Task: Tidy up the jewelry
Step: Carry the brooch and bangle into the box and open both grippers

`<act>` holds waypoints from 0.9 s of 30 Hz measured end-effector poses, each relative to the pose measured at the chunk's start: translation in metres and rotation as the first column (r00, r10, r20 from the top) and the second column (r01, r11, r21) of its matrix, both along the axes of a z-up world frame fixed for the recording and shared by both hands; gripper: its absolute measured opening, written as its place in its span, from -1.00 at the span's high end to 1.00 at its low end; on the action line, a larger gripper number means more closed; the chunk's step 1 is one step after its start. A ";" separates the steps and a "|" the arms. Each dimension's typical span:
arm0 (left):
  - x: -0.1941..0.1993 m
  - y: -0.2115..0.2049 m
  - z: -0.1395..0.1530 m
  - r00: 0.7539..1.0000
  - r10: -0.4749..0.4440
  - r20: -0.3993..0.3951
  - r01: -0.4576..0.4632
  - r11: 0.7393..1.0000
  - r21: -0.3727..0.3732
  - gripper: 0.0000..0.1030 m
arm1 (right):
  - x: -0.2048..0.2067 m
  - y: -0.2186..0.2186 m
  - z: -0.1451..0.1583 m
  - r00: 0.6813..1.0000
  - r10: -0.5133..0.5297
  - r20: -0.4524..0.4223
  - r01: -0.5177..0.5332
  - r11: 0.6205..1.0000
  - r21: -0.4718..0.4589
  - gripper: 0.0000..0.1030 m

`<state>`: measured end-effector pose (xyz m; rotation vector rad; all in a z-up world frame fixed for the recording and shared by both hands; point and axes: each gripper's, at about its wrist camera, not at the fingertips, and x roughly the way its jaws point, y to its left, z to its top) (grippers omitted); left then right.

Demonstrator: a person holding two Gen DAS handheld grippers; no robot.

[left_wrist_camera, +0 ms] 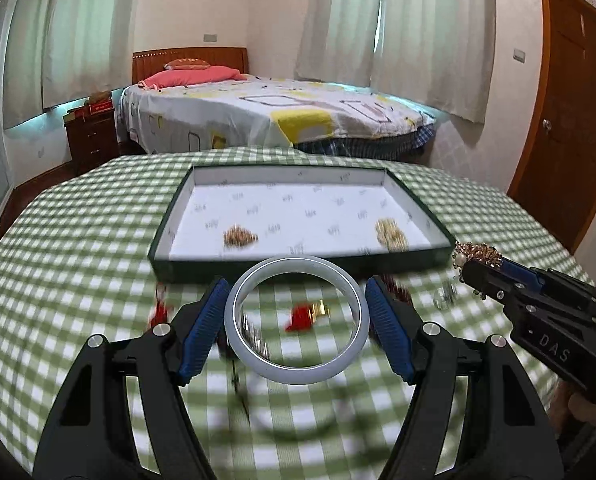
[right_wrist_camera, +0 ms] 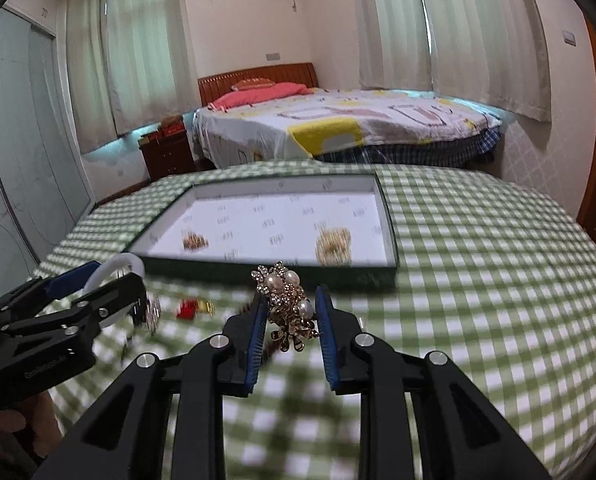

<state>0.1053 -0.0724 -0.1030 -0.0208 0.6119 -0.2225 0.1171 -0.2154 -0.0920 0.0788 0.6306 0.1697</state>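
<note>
My left gripper (left_wrist_camera: pixel 296 300) is shut on a pale white bangle (left_wrist_camera: pixel 298 374) and holds it above the table, just before the tray. My right gripper (right_wrist_camera: pixel 291 304) is shut on a gold brooch with pearls (right_wrist_camera: pixel 289 308), also above the table; it shows in the left wrist view (left_wrist_camera: pixel 478 254) at the tray's near right corner. The dark-rimmed tray (left_wrist_camera: pixel 298 266) has a white printed lining and holds two gold pieces (left_wrist_camera: pixel 239 236) (left_wrist_camera: pixel 392 232). A red and gold piece (left_wrist_camera: pixel 306 316) lies on the cloth under the bangle.
The table has a green checked cloth (left_wrist_camera: pixel 77 260). Small blurred silver and red items (left_wrist_camera: pixel 444 298) (left_wrist_camera: pixel 159 312) lie on it before the tray. A bed (left_wrist_camera: pixel 277 112), a nightstand (left_wrist_camera: pixel 91 140) and a wooden door (left_wrist_camera: pixel 570 120) stand beyond.
</note>
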 end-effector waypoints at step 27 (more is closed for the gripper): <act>0.172 -0.015 -0.056 0.965 -0.015 -0.260 0.011 1.000 -0.018 -0.34 | 0.151 0.017 -0.051 0.967 0.104 -0.233 -0.105 0.994 0.007 0.50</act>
